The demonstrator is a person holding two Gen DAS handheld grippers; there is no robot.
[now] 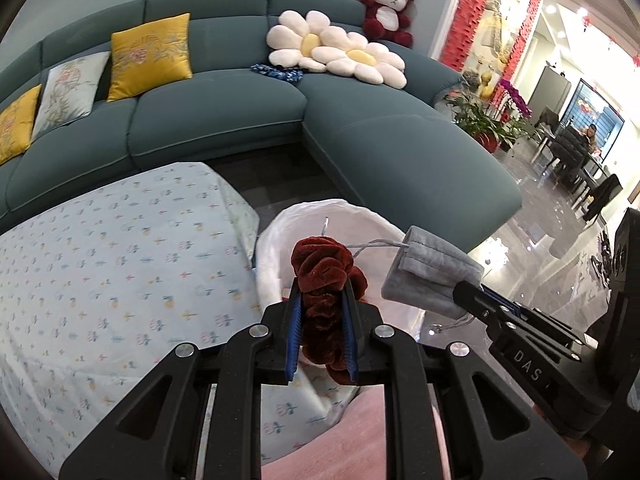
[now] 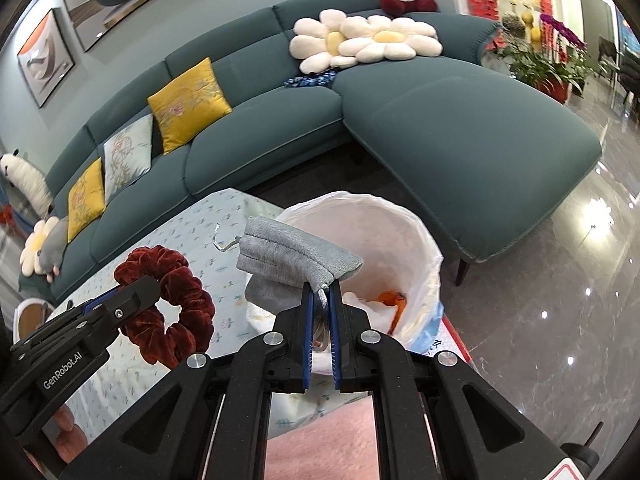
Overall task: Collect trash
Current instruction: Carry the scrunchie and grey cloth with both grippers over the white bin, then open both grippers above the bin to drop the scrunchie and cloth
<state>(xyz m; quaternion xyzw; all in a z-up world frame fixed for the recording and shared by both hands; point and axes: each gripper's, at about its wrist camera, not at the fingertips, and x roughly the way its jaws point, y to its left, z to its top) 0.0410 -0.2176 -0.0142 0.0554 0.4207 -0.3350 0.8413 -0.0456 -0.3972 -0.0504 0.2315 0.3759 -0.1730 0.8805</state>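
A living room with a teal sofa (image 1: 224,120); beside the cloth-covered table (image 1: 100,280) stands a white-lined bin (image 2: 400,232). The left gripper (image 1: 322,300) clamps a dark red scrunchie (image 1: 324,276), the right gripper (image 2: 322,300) pinches a folded grey mask (image 2: 288,256), both held near the bin's mouth for dropping; nothing blocks it

The right gripper (image 2: 320,300) pinches a grey pouch (image 2: 292,256) above the lined bin (image 2: 424,240).

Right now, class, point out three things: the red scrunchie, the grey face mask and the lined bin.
red velvet scrunchie (image 1: 320,276), left wrist view, its bunched top above the fingers.
grey face mask (image 2: 288,252), right wrist view, its pleated middle.
white-lined bin (image 2: 400,248), right wrist view, its inner wall.
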